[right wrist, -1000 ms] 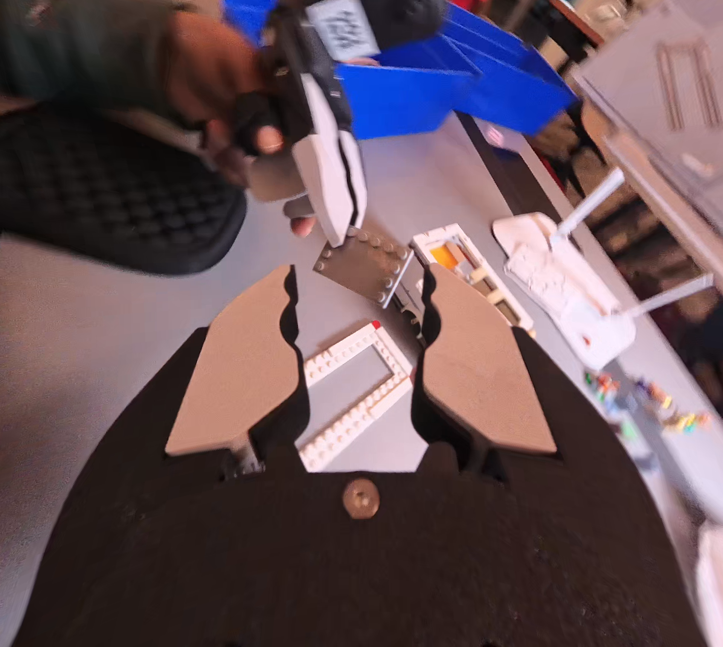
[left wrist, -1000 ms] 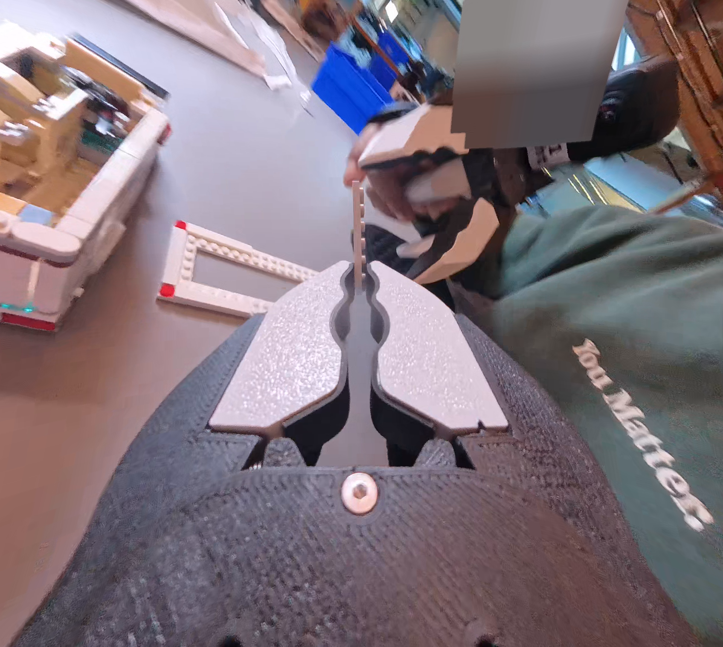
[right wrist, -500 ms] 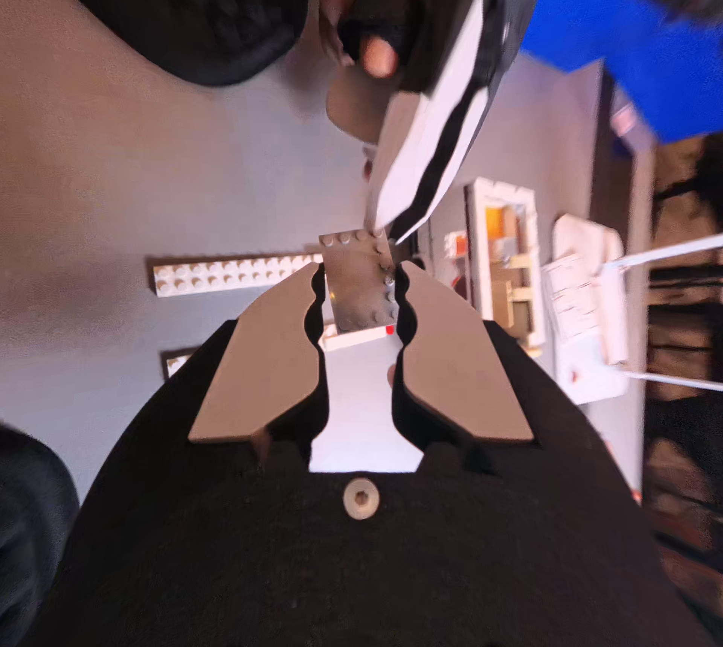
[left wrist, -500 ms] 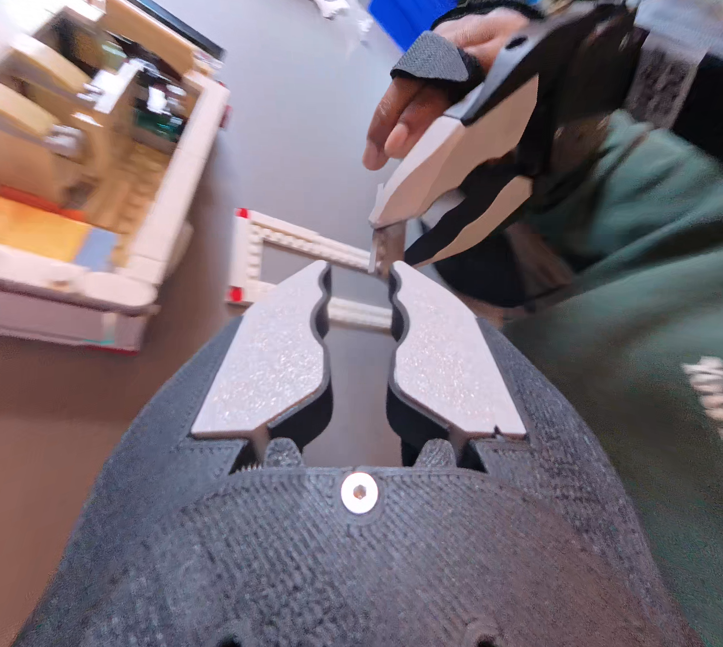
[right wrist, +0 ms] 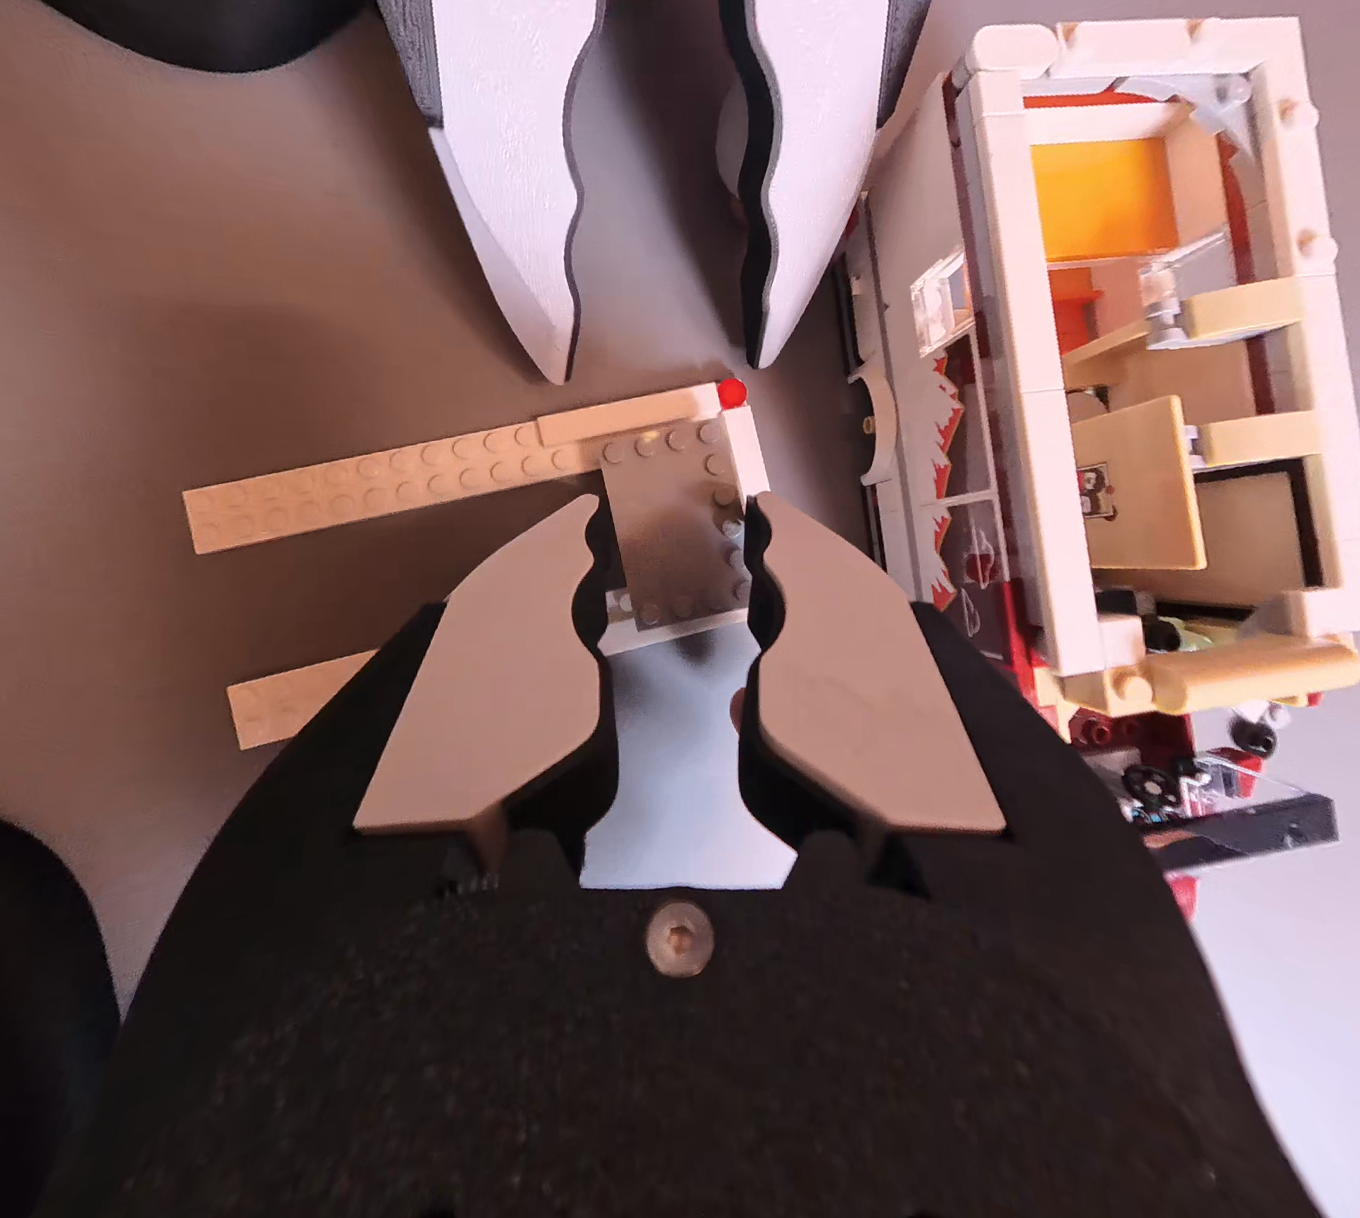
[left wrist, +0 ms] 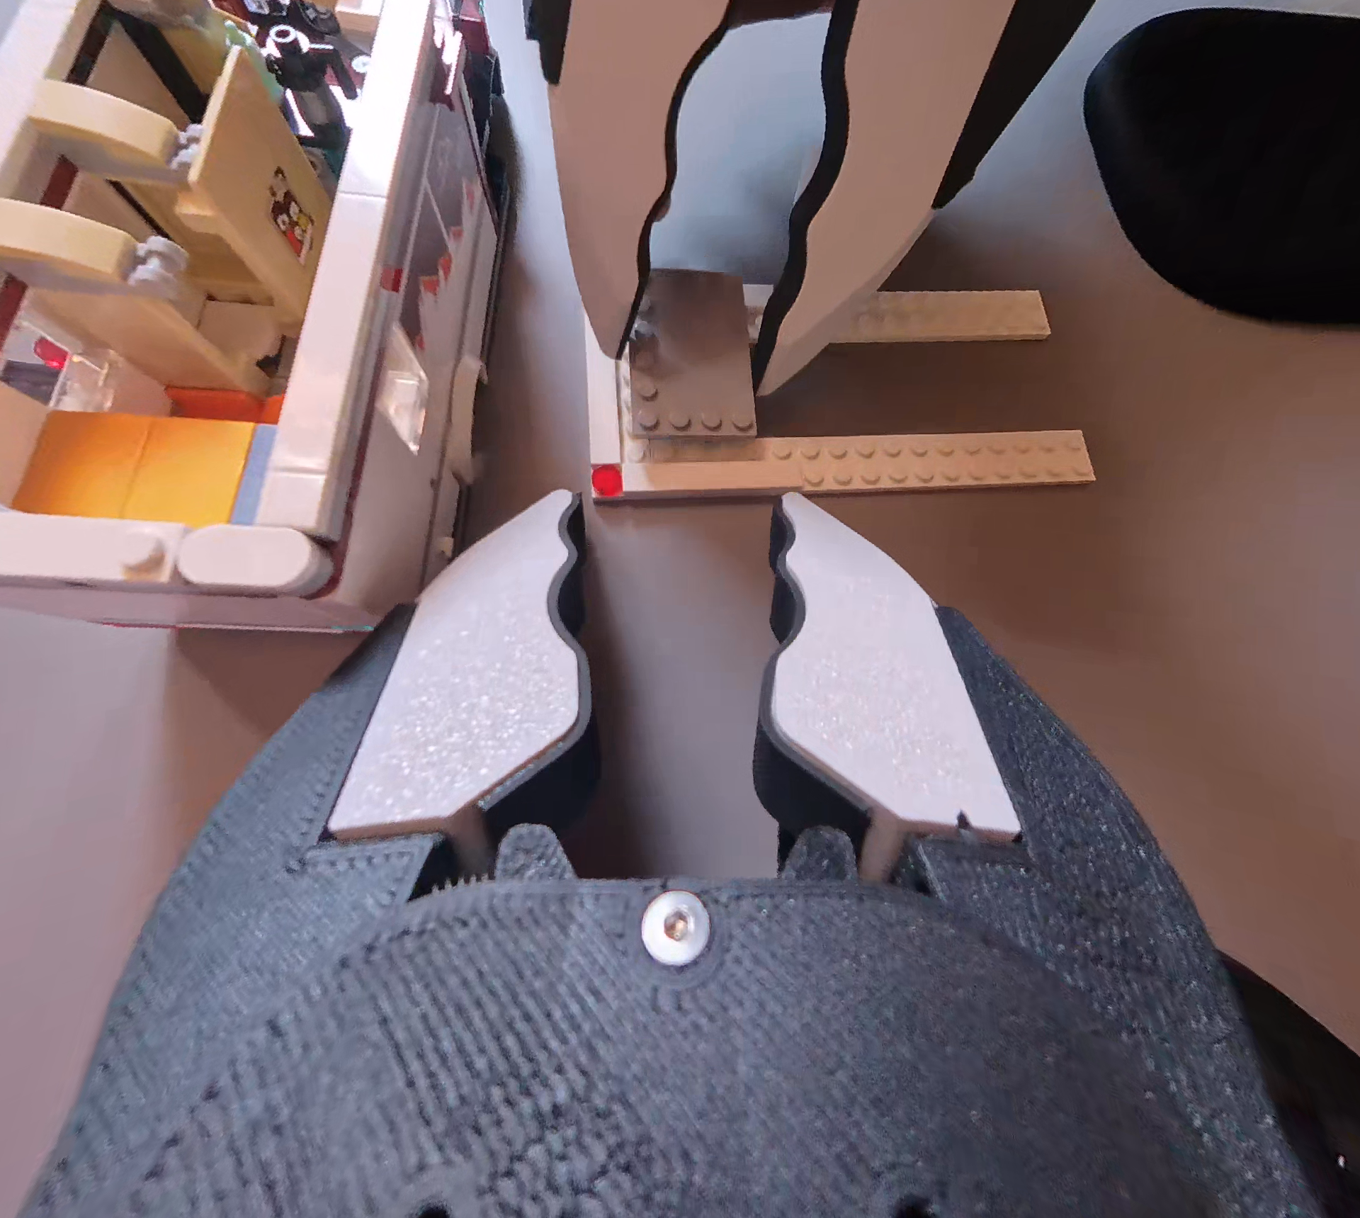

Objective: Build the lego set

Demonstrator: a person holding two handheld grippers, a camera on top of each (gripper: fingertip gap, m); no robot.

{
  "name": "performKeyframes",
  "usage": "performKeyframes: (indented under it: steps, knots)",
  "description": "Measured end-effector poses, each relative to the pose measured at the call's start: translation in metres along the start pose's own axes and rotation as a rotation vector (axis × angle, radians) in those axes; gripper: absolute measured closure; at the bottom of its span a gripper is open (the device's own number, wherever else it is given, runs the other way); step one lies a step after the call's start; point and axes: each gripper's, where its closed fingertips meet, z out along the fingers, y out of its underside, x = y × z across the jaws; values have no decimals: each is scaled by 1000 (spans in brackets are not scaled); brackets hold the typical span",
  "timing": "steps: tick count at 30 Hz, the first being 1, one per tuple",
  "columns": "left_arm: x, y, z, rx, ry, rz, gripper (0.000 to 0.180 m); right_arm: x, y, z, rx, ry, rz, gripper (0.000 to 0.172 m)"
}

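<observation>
My right gripper (right wrist: 677, 505) is shut on a grey studded plate (right wrist: 666, 542), one pad on each long side. The plate rests flat across the end of a white brick frame (right wrist: 383, 491), next to its red corner stud (right wrist: 731, 393). In the left wrist view the right gripper (left wrist: 692, 373) comes down from above with the grey plate (left wrist: 692, 336) between its fingers, over the white frame (left wrist: 920, 468). My left gripper (left wrist: 681, 513) is open and empty, just short of the frame's near rail. It also shows in the right wrist view (right wrist: 659, 369), with its tips apart.
A large brick-built model (left wrist: 331, 299) with white walls, tan and orange insides stands close beside the frame; it also shows in the right wrist view (right wrist: 1030, 373). A black padded object (left wrist: 1236, 167) lies on the grey table beyond the frame's long rails. My two grippers' fingertips are within a few centimetres of each other.
My left gripper let go of the grey plate, opened wide and drew back. My right gripper shut on the plate and brought it down onto the white frame's end.
</observation>
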Motion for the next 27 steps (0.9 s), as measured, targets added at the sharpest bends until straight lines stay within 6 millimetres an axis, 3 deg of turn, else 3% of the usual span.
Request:
performKeyframes:
  steps: [12, 21, 27]
  knots:
    - [-2, -1, 2, 5, -29, 35, 139, 0, 0, 8, -8, -36, -12, 136]
    - [-4, -2, 2, 22, -39, 37, 140, -3, 1, -4, 13, -21, -31, 139]
    - [-4, -3, 4, 21, -38, 41, 142, -3, 3, 0, 10, -35, -10, 140]
